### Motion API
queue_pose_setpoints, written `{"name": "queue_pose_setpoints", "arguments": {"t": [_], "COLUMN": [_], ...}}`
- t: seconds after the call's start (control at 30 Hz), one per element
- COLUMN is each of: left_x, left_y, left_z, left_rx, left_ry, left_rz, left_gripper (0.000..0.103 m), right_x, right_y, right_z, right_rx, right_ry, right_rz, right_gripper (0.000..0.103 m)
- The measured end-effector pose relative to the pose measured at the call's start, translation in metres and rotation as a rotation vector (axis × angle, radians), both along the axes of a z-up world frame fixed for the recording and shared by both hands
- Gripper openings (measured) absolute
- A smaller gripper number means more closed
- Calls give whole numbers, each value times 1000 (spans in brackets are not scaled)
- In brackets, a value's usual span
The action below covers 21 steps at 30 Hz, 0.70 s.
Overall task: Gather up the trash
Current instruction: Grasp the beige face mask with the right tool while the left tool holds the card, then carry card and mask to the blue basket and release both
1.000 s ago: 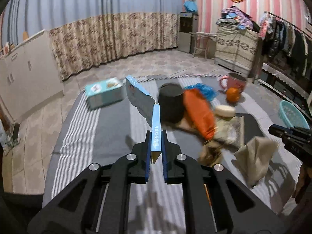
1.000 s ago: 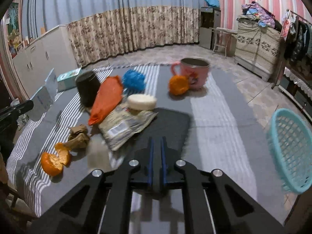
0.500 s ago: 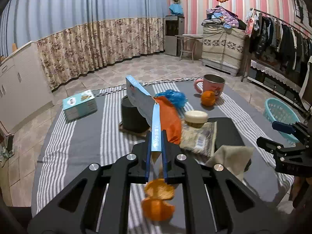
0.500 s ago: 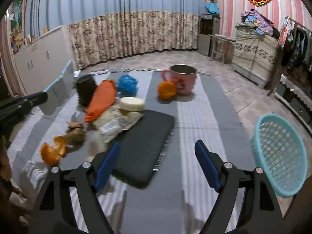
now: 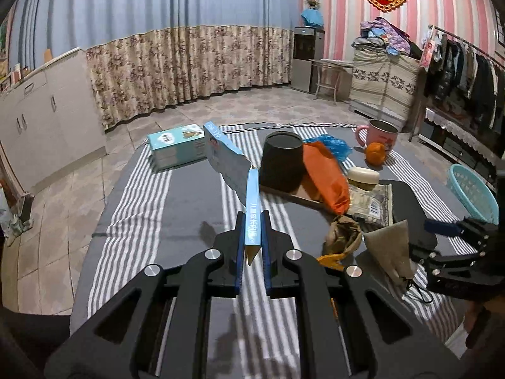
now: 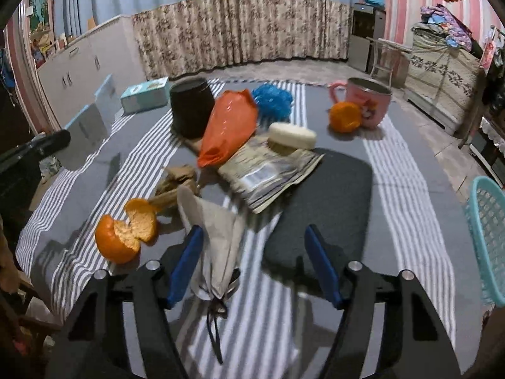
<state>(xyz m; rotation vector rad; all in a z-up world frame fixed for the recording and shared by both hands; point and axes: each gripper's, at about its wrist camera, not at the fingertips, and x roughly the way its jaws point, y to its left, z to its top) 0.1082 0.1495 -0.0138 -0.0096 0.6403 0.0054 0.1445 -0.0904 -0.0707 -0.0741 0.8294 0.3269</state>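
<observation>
A flattened blue carton (image 5: 235, 164) is pinched by one flap between the pressed-together pads of the left tool (image 5: 252, 246) and is held clear of the tabletop (image 5: 189, 208). The right tool (image 6: 252, 265) is spread wide, with a crumpled grey mask (image 6: 214, 230) lying against its left finger (image 6: 184, 265) — off centre. If closed here, only an edge may be caught and the mask may slide out. Its loose ear loop could be snagged. The orange peel (image 6: 126, 233) just beside it might be nudged toward the tabletop edge. The carton's thin flap could be lost from the grip on the way to the teal basket (image 6: 487, 240).
</observation>
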Motion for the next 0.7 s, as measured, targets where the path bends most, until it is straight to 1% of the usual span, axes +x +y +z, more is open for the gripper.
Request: {"name": "queue_pose_setpoints", "arguments": {"t": [0.07,0.13,0.2,0.3,0.33,0.37,0.4,0.47,0.6,0.7], "left_x": [-2,-3,-4,-5,-6,-5,-5,-6,-5,0], "left_y": [5,8,11,13,13,13,13,13,7,-8], "left_z": [0,-1,-4,-7,-8,-8,-8,-8,-6,0], "left_rx": [2,4,5,1,1,2,2,3,10,15], "left_ry": [-3,-3,2,7,8,9,9,6,-4,-16], "left_rz": [6,10,11,12,12,12,11,11,0,-24], "left_gripper": [8,8,8,8,8,8,8,8,8,8], "right_x": [-2,-4,-5,0,-1,-2,-2,-4,-7,-10], "right_y": [6,14,20,25,26,27,27,20,-5,-37], "right_z": [-4,-11,-17,-28,-29,-27,-26,-18,7,34], "right_rx": [5,3,1,31,29,29,27,42,69,75], "right_ry": [16,38,63,114,104,95,91,63,-1,-63], "right_rz": [23,52,68,85,91,104,106,97,68,24], "right_gripper": [64,56,44,35,33,21,15,13,12,12]}}
